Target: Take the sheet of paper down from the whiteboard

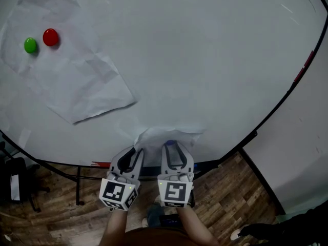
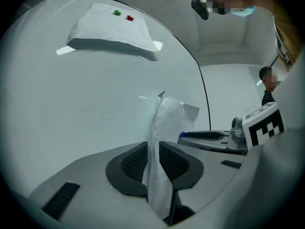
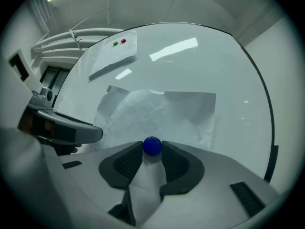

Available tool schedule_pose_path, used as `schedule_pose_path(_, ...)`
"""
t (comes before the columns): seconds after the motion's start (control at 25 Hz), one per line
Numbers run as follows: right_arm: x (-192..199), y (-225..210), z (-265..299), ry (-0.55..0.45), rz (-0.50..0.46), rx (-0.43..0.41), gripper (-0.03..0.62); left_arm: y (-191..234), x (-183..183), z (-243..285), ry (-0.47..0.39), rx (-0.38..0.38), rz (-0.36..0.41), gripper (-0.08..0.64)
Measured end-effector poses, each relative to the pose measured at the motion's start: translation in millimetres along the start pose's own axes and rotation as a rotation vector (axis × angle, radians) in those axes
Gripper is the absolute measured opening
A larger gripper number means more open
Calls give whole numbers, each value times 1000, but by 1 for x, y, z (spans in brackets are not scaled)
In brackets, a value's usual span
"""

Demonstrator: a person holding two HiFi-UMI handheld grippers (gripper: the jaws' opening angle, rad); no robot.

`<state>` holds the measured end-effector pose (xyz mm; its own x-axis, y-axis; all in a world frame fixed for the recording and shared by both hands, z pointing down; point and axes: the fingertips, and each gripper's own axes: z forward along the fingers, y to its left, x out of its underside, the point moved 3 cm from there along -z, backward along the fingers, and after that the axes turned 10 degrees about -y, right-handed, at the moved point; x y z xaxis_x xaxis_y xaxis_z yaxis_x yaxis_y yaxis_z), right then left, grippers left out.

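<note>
White paper, creased and bulging away from the whiteboard, sits at six o'clock in our head view. This sheet of paper, right at the board's lower edge, is the one we are working on. Our left gripper has its jaws drawn in on the sheet's loose edge. The paper runs upright between the ribbed pads and is pinched there, so the sheet should not drop or flap once its fastening goes.

Our right gripper, just beside the left one at three o'clock, has its jaws part-way in around a blue magnet. Both pads appear to touch the magnet's sides, though a fold of paper lies in the same gap and we cannot say whether it is caught too. We judge that this magnet is what pins the sheet, which would explain why one gripper holds paper and the other the magnet. If the magnet is pulled off, the left grip carries the sheet.

Up at ten o'clock a second sheet lies flat on the board under a green magnet and a red magnet, well apart from both grippers.
</note>
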<state>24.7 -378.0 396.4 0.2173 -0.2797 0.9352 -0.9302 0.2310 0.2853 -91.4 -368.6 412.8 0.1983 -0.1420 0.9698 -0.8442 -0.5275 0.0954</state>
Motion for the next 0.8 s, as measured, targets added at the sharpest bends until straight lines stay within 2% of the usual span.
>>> schedule_pose_path(0.24,-2,0,2,-8,3,-3,121,-5,0,8,0,16,-12,77)
schedule_pose_path(0.56,-2,-1,2,-27,-12,20,124,3,3,10,10,-22,-42,25)
schedule_pose_path(0.72,-2,-1,2,-2,-13,17,133,-1,1,10,33,-7,24,25)
schedule_pose_path(0.8,-2,-1,2,-1,-13,17,133,0,1,10,33,-1,5,25)
